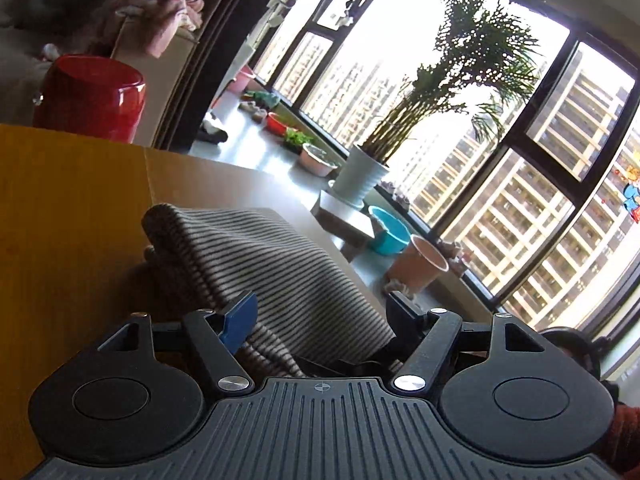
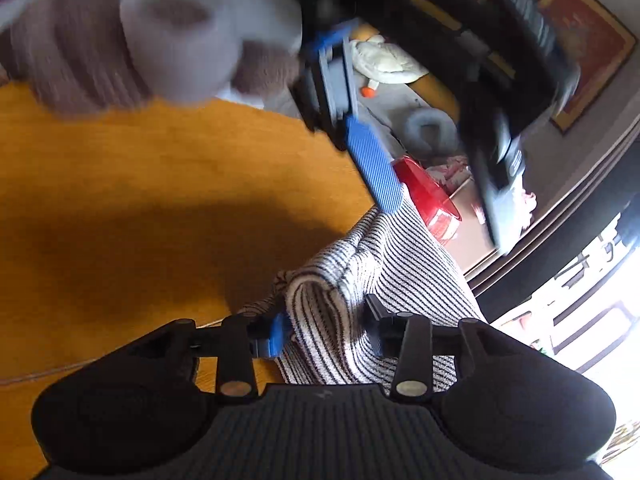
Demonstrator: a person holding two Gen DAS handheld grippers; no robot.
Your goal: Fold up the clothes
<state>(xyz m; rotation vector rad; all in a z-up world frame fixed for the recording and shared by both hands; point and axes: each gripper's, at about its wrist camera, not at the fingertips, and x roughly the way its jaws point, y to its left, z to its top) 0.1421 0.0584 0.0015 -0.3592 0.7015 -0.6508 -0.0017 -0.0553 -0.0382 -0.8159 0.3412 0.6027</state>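
A grey-and-dark striped knit garment (image 1: 280,264) lies bunched near the right edge of the orange-brown wooden table (image 1: 72,220). My left gripper (image 1: 324,308) stands open over it, and the cloth passes between its blue pad (image 1: 240,320) and the black finger. In the right wrist view the same garment (image 2: 420,272) has a folded hump. This hump fills the gap of my right gripper (image 2: 326,320), whose jaws sit loosely around it. The left gripper (image 2: 444,224) hovers beyond, jaws wide apart, with its blue pad (image 2: 372,168) tip at the cloth's far edge.
A blurred sleeve (image 2: 180,40) reaches over the table (image 2: 140,160) at the upper left. A red bucket (image 1: 92,96) stands past the table's far edge. Beyond the right edge is a window sill with a potted palm (image 1: 360,176), a teal bowl (image 1: 390,232) and an orange pot (image 1: 420,268).
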